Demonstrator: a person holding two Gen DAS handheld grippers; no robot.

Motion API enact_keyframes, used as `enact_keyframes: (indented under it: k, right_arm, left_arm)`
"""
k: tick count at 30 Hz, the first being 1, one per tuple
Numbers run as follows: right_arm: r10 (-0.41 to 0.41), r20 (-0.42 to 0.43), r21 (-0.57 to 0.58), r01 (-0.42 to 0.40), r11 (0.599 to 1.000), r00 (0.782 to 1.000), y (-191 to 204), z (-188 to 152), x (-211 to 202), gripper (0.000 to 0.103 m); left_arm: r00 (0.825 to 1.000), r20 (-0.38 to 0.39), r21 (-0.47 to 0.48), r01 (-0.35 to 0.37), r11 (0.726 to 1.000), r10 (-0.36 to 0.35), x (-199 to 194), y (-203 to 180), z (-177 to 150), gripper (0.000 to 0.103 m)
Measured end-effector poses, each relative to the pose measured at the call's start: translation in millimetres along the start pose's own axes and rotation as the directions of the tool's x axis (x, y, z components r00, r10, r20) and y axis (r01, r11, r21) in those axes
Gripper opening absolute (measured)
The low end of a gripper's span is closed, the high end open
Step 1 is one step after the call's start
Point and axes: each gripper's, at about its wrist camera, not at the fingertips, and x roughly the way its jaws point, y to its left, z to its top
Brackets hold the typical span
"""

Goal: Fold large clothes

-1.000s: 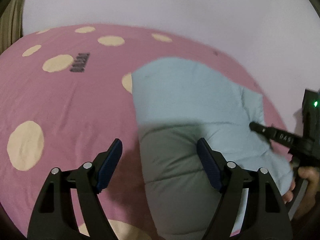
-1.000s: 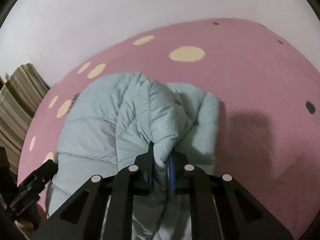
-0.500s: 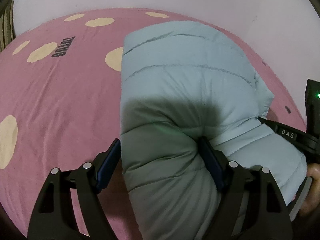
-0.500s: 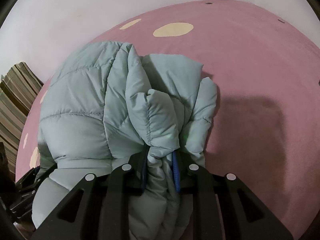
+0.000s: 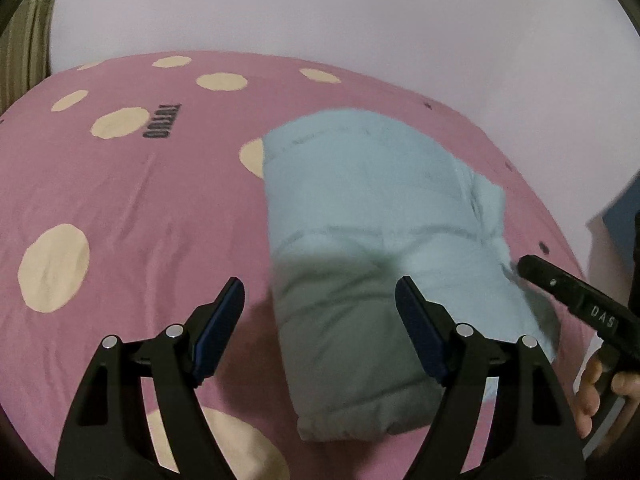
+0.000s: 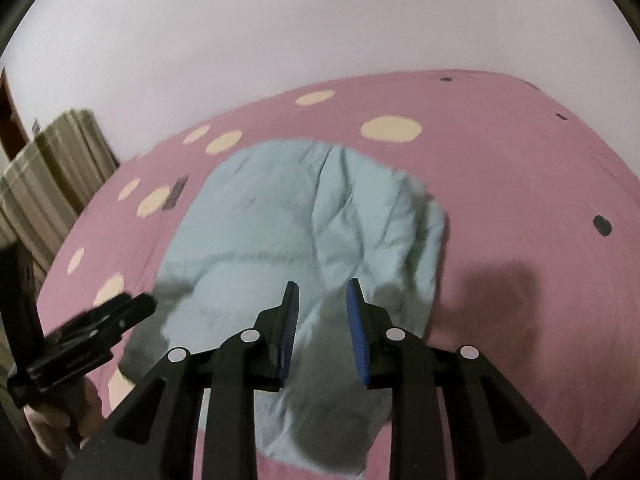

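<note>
Lying folded on the bedspread (image 5: 120,200), the jacket (image 5: 372,240) seems free; both jaws gape empty.

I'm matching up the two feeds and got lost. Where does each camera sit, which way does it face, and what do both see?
Left wrist: on the left hand-held gripper, looking forward and down along its open fingers at the folded light-blue jacket on the pink dotted bedspread; the right hand-held gripper enters at right.
Right wrist: on the right hand-held gripper, fingers parted above the jacket; the left hand-held gripper shows at lower left.
Shared: jacket, bedspread, white wall, each other's gripper.
</note>
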Motion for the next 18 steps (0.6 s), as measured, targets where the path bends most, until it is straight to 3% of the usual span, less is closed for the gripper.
enact_keyframes:
  k: [6,9,14,18]
  right_arm:
    - [-0.064,-0.078,-0.012,0.063,0.998,0.995,-11.8,-19.8,44.1,0.026]
    - [-0.054,-0.095,-0.001,0.054,0.999,0.994,-18.0,-25.2,60.8,0.026]
    - [-0.084,-0.080,-0.017,0.082,0.996,0.993,-15.6,-29.5,69.8,0.025]
    - [-0.064,-0.073,-0.001,0.064,0.998,0.995,-17.1,-30.7,65.6,0.026]
  left_arm:
    - [0.997,-0.082,0.002,-0.001,1.000,0.001,31.3,-0.8,-9.3,0.079]
    - [0.994,-0.104,0.033,-0.025,0.999,0.028,46.0,-1.4,-12.4,0.079]
    - [0.991,-0.106,0.078,-0.073,0.994,0.081,62.3,-5.5,-20.1,0.080]
    - [0.993,-0.095,0.080,-0.068,0.995,0.075,56.4,-7.1,-20.2,0.078]
